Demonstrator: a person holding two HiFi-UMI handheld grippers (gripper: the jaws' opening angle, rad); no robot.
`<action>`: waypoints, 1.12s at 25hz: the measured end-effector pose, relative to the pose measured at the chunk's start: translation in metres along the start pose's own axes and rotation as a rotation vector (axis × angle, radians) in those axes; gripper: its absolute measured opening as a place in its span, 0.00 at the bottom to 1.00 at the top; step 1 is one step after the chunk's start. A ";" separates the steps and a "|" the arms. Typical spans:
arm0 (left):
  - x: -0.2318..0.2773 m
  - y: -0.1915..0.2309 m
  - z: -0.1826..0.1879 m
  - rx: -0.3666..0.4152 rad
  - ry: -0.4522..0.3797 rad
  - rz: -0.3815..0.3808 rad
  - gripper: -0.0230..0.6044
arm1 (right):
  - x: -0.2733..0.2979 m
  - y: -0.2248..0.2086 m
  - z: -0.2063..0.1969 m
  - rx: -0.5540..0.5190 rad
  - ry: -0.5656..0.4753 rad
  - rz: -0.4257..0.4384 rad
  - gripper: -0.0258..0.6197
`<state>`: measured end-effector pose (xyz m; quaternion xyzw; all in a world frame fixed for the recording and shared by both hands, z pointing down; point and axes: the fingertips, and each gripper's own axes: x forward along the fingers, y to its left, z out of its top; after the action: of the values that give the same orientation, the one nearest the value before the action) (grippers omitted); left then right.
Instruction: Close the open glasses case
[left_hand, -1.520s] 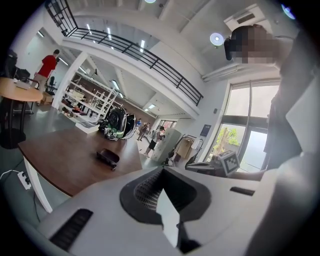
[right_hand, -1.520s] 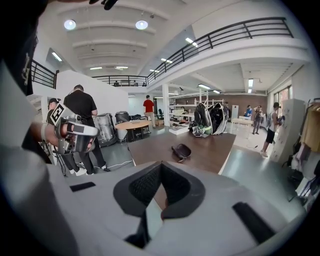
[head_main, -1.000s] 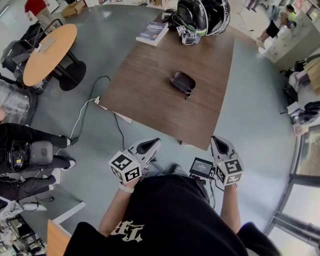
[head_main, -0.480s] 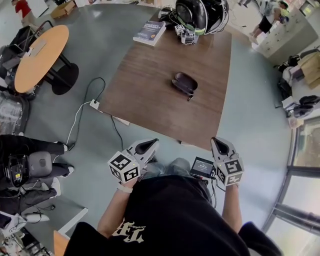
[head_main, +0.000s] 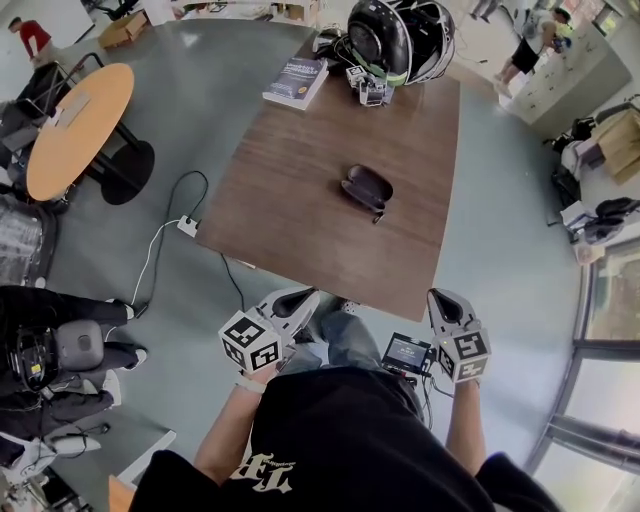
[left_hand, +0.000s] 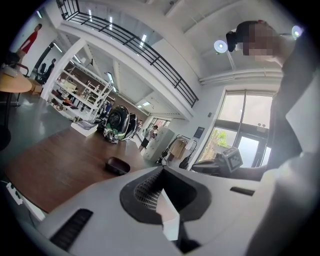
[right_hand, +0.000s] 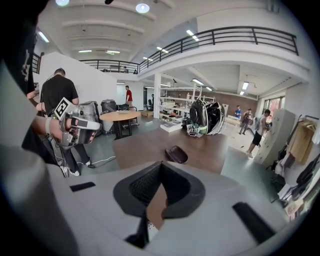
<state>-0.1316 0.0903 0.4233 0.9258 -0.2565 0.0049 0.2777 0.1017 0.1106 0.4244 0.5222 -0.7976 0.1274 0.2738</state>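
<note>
Lying mid-table (head_main: 290, 190) with bare wood on every side, the dark glasses case (head_main: 366, 187) runs its long axis from 10 to 4 o'clock in the head view. The left tongs (head_main: 298, 296) and right tongs (head_main: 444, 299) hover beyond the table's 6 o'clock edge, both clenched on nothing.

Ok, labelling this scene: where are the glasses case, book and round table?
glasses case (head_main: 367, 185), head view, dark shell
book (head_main: 296, 81), head view, cover
round table (head_main: 92, 140), head view, bare top
</note>
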 end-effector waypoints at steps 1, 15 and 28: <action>0.003 0.003 0.002 0.003 0.002 0.005 0.04 | 0.004 -0.004 0.001 0.001 -0.002 0.001 0.02; 0.081 0.030 0.031 0.025 0.082 0.021 0.04 | 0.063 -0.071 0.025 0.038 -0.033 0.040 0.02; 0.163 0.044 0.050 0.081 0.095 0.017 0.04 | 0.083 -0.135 0.046 0.048 -0.059 0.022 0.02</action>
<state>-0.0179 -0.0439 0.4281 0.9328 -0.2504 0.0617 0.2517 0.1848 -0.0321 0.4229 0.5234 -0.8077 0.1341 0.2360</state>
